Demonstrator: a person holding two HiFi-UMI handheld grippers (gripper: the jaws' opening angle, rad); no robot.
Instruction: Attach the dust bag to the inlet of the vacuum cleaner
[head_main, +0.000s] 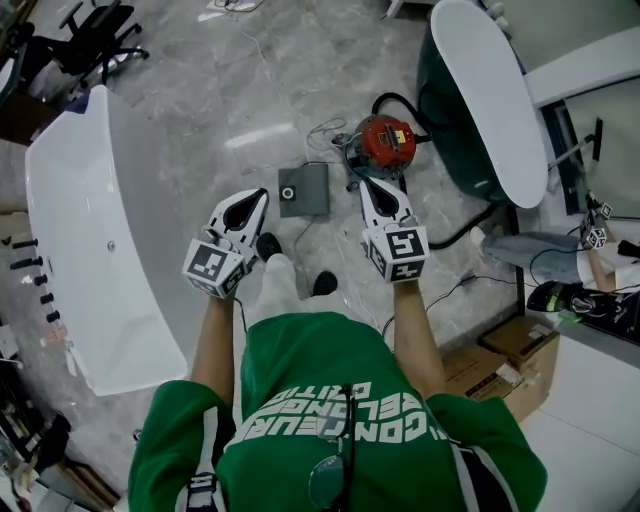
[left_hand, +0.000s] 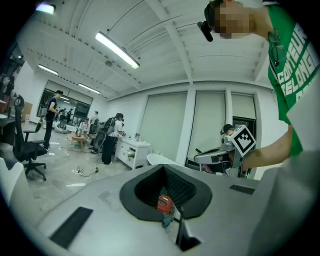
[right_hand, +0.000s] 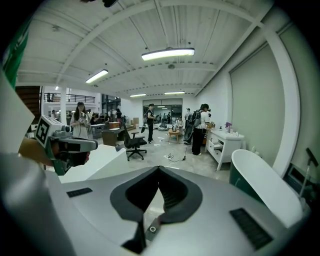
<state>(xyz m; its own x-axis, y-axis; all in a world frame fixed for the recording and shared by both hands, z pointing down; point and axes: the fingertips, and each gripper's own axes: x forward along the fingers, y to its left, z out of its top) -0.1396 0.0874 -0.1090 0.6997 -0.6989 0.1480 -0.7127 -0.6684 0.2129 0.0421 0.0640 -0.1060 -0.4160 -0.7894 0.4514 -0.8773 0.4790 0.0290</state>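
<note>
The red vacuum cleaner stands on the grey marble floor ahead of me, with a black hose curling off it. The flat grey dust bag, with a round collar hole, lies on the floor just left of it. My left gripper hovers shut and empty, close to the bag's left edge. My right gripper hovers shut and empty, just short of the vacuum. In the left gripper view the vacuum shows through the gap behind the closed tips. The right gripper frames a bit of the bag's collar.
A long white bathtub lies on the left. A green-and-white tub is on the right, and cables trail over the floor by it. Cardboard boxes sit at lower right. My shoes are just behind the bag. Office chairs and people stand farther off.
</note>
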